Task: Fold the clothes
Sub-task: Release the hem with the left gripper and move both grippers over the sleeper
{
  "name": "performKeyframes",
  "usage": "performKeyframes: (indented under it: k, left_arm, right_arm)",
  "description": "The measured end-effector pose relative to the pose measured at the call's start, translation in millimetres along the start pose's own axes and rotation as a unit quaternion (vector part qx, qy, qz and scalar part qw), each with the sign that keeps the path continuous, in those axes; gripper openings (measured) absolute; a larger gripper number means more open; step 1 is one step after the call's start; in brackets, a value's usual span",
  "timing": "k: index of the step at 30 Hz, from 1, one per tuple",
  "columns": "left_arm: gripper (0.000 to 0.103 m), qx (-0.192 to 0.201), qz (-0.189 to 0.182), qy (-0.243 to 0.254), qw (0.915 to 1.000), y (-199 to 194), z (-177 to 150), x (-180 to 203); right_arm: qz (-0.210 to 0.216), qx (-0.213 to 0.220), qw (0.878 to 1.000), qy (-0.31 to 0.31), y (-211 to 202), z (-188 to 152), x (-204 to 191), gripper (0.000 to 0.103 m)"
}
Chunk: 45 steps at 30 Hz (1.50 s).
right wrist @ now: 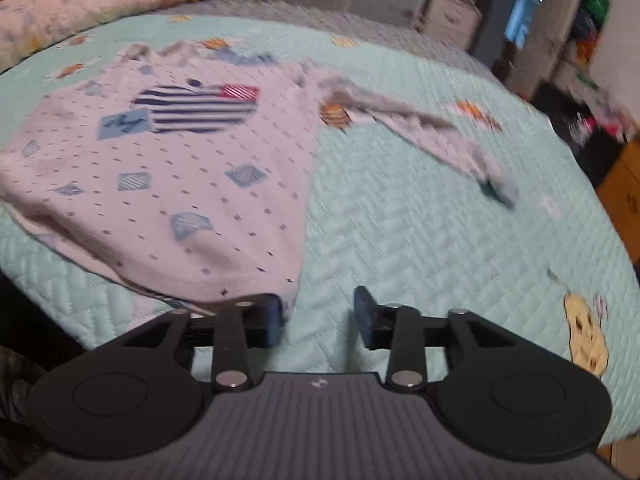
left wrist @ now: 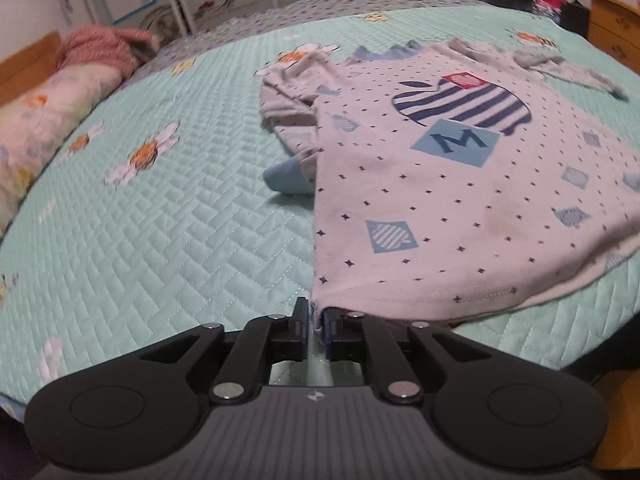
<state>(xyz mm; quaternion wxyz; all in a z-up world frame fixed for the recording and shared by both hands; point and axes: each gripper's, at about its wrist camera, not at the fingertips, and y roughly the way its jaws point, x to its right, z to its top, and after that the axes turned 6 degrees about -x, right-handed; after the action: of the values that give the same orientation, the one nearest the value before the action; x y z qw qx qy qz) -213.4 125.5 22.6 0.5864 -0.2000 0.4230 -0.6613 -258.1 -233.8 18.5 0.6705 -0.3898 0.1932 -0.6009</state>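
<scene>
Long-sleeved shirt (left wrist: 460, 200) lies front-up on the quilted mint bedspread (left wrist: 180, 240), hem toward the near edge of the bed, collar toward the far side. White fabric, small dark dots, striped apple print and a blue "M" patch on the chest.

Left gripper (left wrist: 316, 320): jaws narrowly apart, the near-left hem corner of the shirt sits in the gap. Cannot tell whether the pads actually press on the cloth.

Right gripper (right wrist: 320, 316): jaws stand apart, nothing between them but bedspread. Its left finger (right wrist: 272, 316) sits just beside or touching the near-right hem corner of the shirt (right wrist: 180, 184); contact unclear, view blurred.

Edges: left sleeve (left wrist: 292, 120) is bunched and folded against the shirt's left side, blue cuff showing near mid-body. Right sleeve (right wrist: 420, 136) stretches out to the right across the bedspread, well clear of the body. The hem lies close to the bed's near edge.

Open room: wide bare bedspread left of the shirt, up to the floral pillow (left wrist: 44, 120) and a pink garment (left wrist: 100, 50) at the far left. Bare bedspread also right of the shirt below the outstretched sleeve. Wooden dresser (left wrist: 616, 28) stands beyond the bed at far right.
</scene>
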Motion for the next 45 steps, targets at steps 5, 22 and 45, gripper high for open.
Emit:
performKeyframes:
  k: [5, 22, 45]
  left_arm:
    - [0.037, 0.025, 0.017, 0.051, 0.9982, -7, -1, 13]
    - [0.037, -0.009, -0.007, -0.028, 0.9996, -15, -7, -12]
    - [0.043, -0.020, -0.122, 0.004, 0.9923, 33, 64, 48]
  right_arm:
    - [-0.003, 0.051, 0.991, -0.127, -5, -1, -34, 0.054]
    - [0.071, 0.035, 0.988, 0.133, -24, -20, 36, 0.051]
    - [0.340, -0.087, 0.919, 0.178, 89, 96, -19, 0.036]
